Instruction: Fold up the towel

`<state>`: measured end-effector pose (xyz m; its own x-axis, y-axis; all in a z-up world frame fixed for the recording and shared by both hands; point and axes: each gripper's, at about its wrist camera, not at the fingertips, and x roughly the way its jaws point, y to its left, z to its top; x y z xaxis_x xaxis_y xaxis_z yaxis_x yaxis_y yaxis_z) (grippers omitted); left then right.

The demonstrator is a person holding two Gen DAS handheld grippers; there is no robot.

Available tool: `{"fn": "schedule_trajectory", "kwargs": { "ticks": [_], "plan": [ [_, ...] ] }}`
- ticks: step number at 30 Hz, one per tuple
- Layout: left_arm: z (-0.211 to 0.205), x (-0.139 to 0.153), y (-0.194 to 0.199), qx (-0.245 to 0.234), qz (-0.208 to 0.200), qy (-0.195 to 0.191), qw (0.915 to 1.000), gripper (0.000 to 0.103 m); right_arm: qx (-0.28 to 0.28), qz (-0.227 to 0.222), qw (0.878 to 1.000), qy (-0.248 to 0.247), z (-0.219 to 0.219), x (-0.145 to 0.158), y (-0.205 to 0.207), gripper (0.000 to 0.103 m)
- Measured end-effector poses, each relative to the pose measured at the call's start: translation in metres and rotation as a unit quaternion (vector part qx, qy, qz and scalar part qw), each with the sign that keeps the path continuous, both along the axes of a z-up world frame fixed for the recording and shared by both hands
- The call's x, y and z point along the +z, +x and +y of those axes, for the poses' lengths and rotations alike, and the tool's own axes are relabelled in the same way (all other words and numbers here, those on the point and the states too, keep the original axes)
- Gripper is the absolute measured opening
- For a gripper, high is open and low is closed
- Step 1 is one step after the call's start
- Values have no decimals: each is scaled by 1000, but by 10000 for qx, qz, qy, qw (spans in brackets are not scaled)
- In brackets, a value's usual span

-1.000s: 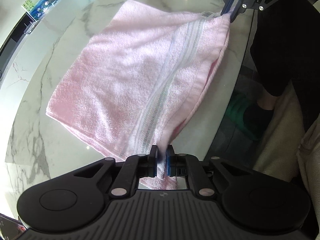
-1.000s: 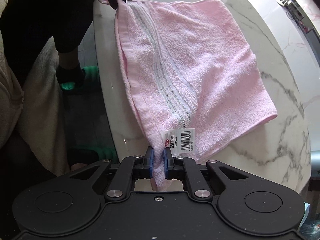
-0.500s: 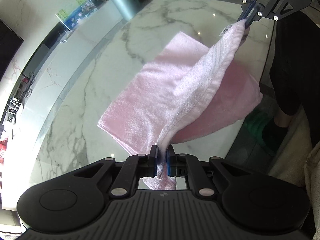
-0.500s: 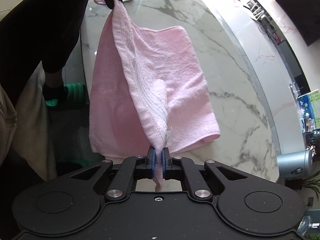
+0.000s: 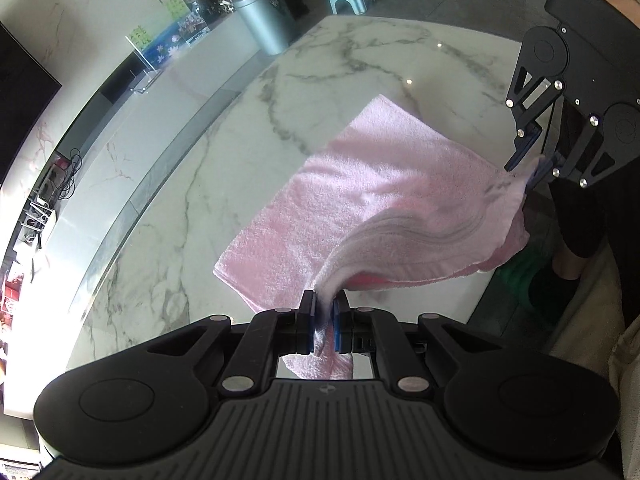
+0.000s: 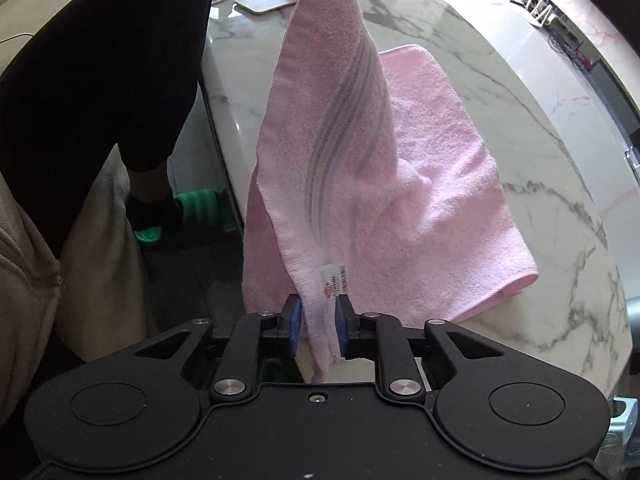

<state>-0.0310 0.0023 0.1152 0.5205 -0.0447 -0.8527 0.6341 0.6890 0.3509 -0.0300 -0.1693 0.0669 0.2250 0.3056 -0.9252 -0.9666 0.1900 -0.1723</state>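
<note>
Pinching towel (image 5: 360,208) in left gripper (image 5: 323,320), right gripper (image 6: 318,326) opening

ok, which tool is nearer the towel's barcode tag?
Right. The right tool, jaws opening, has the tag just ahead of its pads; the left tool pinches the towel's opposite corner.

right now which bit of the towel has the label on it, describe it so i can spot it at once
Start at the marble table and the pink towel lying on it. One striped edge is lifted; follow it to the corner between the opening jaws of the right gripper. The white barcode label hangs there, the only printed patch.
</note>
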Motion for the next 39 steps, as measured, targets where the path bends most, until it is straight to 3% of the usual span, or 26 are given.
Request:
{"fn": "schedule_trajectory", "kwargs": {
  "ticks": [7,17,23,25,27,29,39],
  "plan": [
    [-1,0,4,85,10,-43,10000,7,-309,163,9979,539,20,-13,-19,48],
    [1,8,2,92,117,-199,9997,7,-1611,-903,9802,719,50,-66,-55,49],
    [6,15,-3,76,134,-282,9995,7,-1875,-1182,9730,639,61,-83,-59,49],
    [8,16,-4,71,135,-293,9995,7,-1975,-1155,9712,661,61,-84,-57,43],
    [9,16,-5,60,148,-289,9995,7,-2087,-1106,9692,702,59,-83,-54,23],
    [10,15,-6,48,166,-286,9994,7,-2141,-1138,9678,671,59,-83,-53,12],
    [11,16,-7,66,143,-182,9997,7,-2048,-1276,9687,581,46,-68,-50,6]
  ]
}}
